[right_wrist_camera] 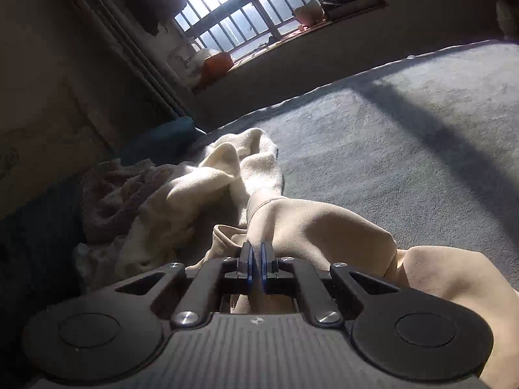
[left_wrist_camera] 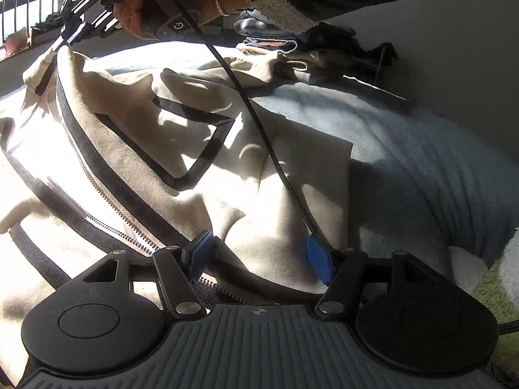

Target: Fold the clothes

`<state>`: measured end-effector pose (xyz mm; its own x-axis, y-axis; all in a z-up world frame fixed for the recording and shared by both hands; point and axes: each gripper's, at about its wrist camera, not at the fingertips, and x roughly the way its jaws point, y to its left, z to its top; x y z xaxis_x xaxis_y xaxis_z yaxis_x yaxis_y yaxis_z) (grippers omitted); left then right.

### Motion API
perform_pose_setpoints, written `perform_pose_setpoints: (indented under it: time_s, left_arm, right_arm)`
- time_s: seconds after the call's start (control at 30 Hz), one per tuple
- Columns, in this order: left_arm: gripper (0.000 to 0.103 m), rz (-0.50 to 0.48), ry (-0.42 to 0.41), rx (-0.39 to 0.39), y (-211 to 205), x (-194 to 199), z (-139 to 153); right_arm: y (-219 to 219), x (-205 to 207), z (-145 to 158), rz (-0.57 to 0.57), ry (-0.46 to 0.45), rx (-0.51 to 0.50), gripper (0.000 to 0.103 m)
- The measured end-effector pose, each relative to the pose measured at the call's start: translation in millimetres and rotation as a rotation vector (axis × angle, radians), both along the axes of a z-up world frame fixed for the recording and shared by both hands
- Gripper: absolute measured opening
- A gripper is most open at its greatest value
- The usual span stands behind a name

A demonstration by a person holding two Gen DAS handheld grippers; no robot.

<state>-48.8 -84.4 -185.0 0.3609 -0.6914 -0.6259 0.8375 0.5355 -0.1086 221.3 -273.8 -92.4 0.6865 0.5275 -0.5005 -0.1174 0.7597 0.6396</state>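
Note:
A beige zip jacket [left_wrist_camera: 136, 149] with black trim lies spread on the pale blue blanket [left_wrist_camera: 421, 168], its zipper running diagonally at the left. My left gripper [left_wrist_camera: 259, 256] hovers open just above the jacket's lower part, with its blue pads [left_wrist_camera: 319, 261] wide apart and nothing between them. At the far upper left, my right gripper [left_wrist_camera: 69, 37], held by a hand, pinches the jacket's collar edge. In the right wrist view my right gripper [right_wrist_camera: 256, 264] is shut on a fold of the beige jacket [right_wrist_camera: 324, 223], which drapes to the right.
A pile of other clothes [left_wrist_camera: 292, 48] sits at the far side of the bed by the wall. A cream garment [right_wrist_camera: 201, 178] and a knitted one [right_wrist_camera: 110, 194] lie crumpled beyond the right gripper. A barred window [right_wrist_camera: 246, 9] with a cluttered sill stands behind. A black cable [left_wrist_camera: 259, 129] crosses the jacket.

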Motion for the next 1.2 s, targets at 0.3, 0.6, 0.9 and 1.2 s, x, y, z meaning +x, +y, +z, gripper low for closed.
perform_pose_setpoints:
  time_s: [0.3, 0.6, 0.9, 1.2]
  left_arm:
    - [0.065, -0.006, -0.006, 0.016, -4.0, -0.2, -4.0]
    - [0.065, -0.01, 0.004, 0.014, -4.3, 3.0, -3.5]
    - [0.066, -0.011, 0.005, 0.013, -5.7, 3.3, -3.4]
    - [0.066, -0.012, 0.007, 0.01, -6.8, 3.6, -3.9]
  right_arm:
    - [-53.0, 11.3, -69.5, -0.218, 0.273, 0.201, 0.021]
    - [70.9, 3.1, 23.9, 0.105, -0.232, -0.659, 0.025]
    - [192.3, 4.6, -68.1, 0.477, -0.36, -1.435, 0.031]
    - [196.2, 34.8, -90.3, 0.391, -0.3, -1.501, 0.04]
